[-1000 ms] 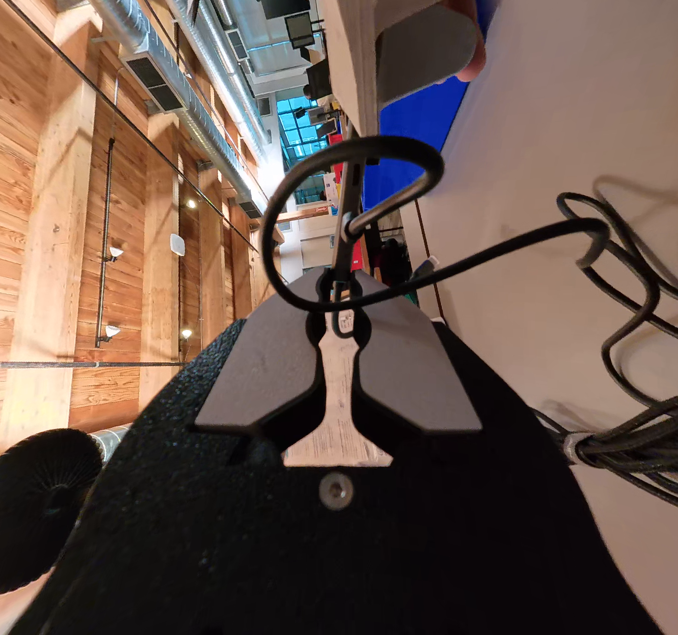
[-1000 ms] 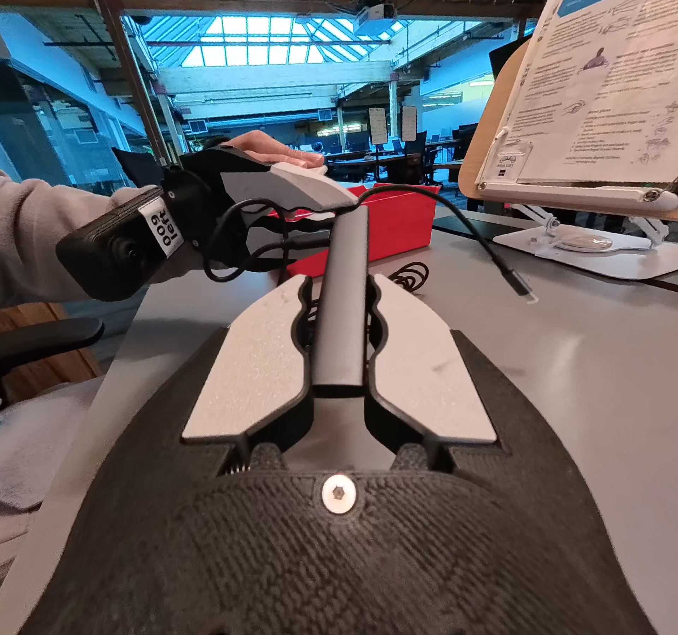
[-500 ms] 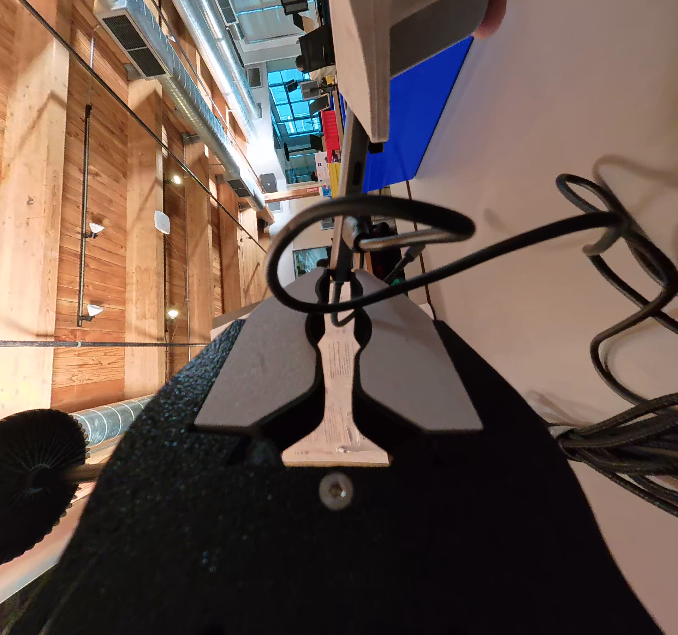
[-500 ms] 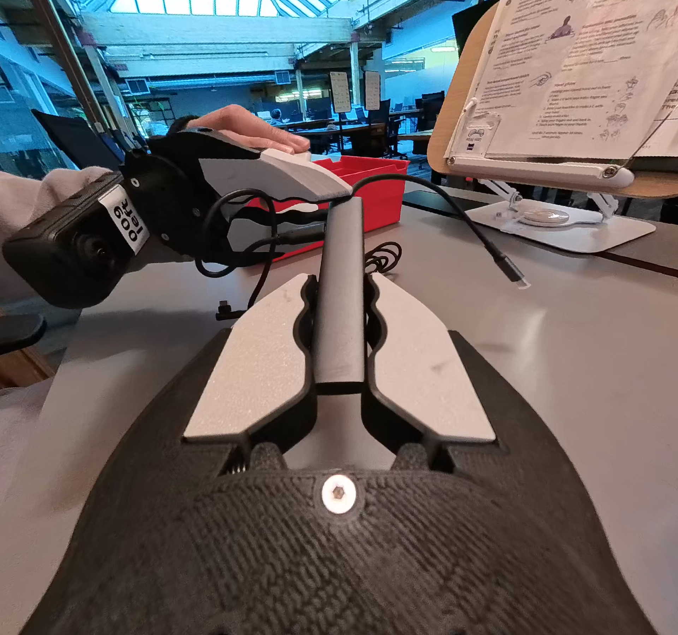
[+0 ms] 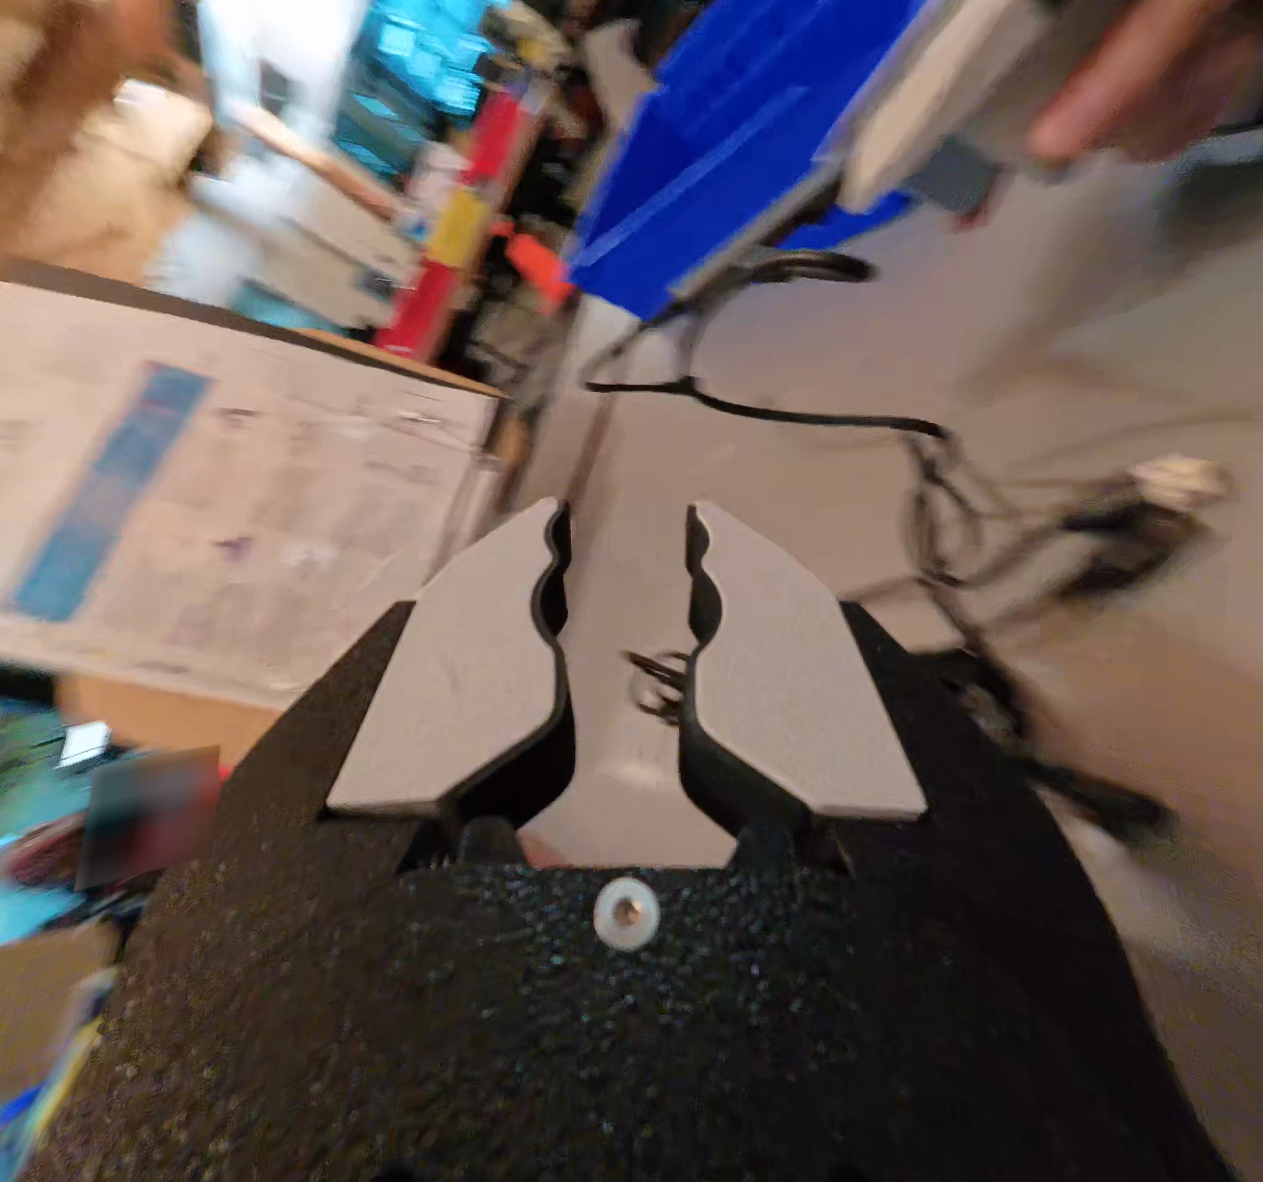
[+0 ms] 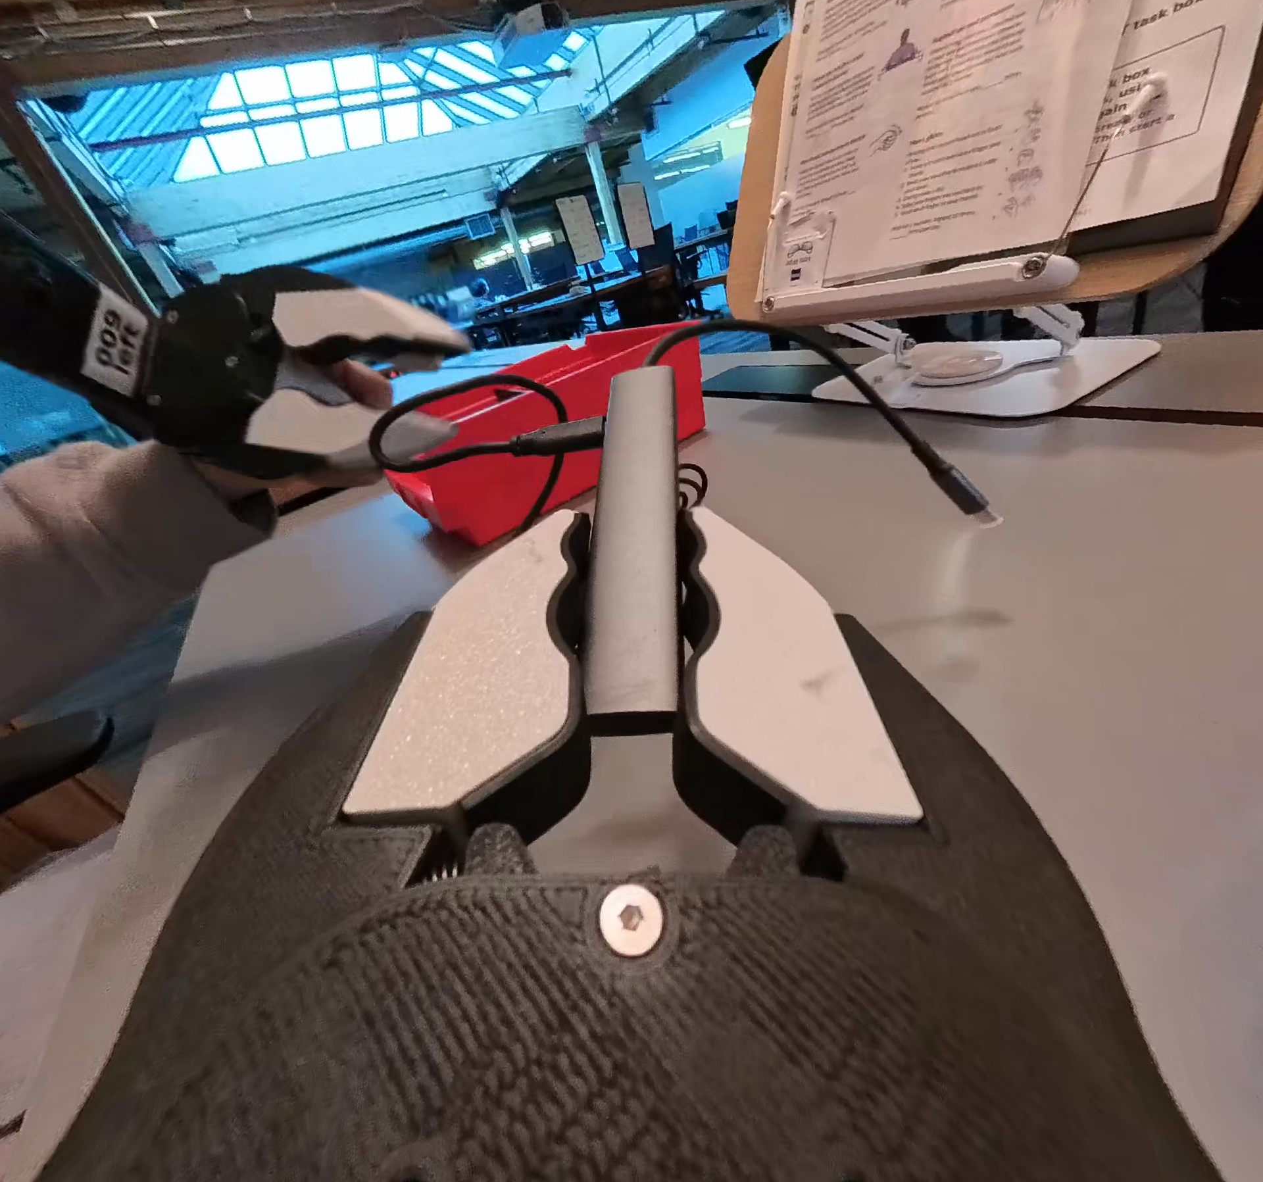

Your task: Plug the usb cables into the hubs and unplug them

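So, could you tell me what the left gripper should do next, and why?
Probably close the left gripper on the black plug and pull it out. That plug looks seated in the side of the hub, which the right gripper clamps, while the left one hangs open nearby, holding nothing.

A red bin is set on the grey worktop, towards its far left; a wooden document stand on a white base is placed at the far right, and printed pages are held on it (their writing is left aside); a blue bin is seen, blurred, in the left wrist view, with a cardboard box to its left.
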Tool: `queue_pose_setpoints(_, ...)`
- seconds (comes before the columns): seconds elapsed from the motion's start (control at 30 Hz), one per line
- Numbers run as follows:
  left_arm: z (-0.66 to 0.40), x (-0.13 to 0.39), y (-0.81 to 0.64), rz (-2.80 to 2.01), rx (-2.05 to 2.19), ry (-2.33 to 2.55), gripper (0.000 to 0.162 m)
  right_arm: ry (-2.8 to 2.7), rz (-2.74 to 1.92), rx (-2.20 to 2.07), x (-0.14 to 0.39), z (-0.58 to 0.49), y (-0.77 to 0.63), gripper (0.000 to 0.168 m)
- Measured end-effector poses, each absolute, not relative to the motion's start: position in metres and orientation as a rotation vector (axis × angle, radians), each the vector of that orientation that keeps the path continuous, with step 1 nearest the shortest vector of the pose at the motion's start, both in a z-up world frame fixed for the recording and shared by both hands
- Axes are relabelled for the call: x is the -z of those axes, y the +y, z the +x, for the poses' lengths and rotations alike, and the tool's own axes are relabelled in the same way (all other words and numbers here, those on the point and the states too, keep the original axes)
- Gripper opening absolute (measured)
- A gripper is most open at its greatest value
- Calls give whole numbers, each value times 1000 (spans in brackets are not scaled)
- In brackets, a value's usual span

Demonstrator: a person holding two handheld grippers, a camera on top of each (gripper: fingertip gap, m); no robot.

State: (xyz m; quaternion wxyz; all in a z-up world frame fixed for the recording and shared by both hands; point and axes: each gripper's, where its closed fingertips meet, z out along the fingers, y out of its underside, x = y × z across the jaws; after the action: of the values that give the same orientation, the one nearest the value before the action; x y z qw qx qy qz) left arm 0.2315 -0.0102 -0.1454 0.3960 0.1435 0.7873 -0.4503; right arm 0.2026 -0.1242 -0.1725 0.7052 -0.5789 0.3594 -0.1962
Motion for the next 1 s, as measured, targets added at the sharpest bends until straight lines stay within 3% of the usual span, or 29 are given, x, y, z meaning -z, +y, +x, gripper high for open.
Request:
queue_pose_setpoints(0.13, 189, 199, 20, 527, 1036, 2372, 28, 801, -1328, 454, 176, 204, -120, 25)
queue_pose_setpoints(0.33, 184, 249, 62, 550, 728, 2334, 26, 802, -1291, 425, 173, 203, -124, 25)
queue_pose_setpoints(0.5, 175, 275, 53, 223, 876, 2393, 23, 796, -1290, 425, 173, 203, -123, 26)
queue_pose_setpoints(0.63, 183, 277, 55, -259, 843, 2418, 11, 783, -1321, 441, 174, 202, -119, 26)
queue_pose_setpoints(0.67, 179, 279, 56, -428, 845, 2466, 13, 781, -1327, 445, 174, 202, -119, 26)
queue_pose_setpoints(0.73, 160, 280, 49, -681, 985, 2558, 45, 775, -1337, 443, 175, 201, -117, 26)
queue_pose_setpoints(0.83, 145, 276, 38, -1045, 1251, 2552, 46, 776, -1339, 438, 175, 201, -117, 25)
queue_pose_setpoints(1.0, 158, 274, 35, -1271, 1273, 2437, 26, 774, -1335, 441, 175, 201, -117, 25)
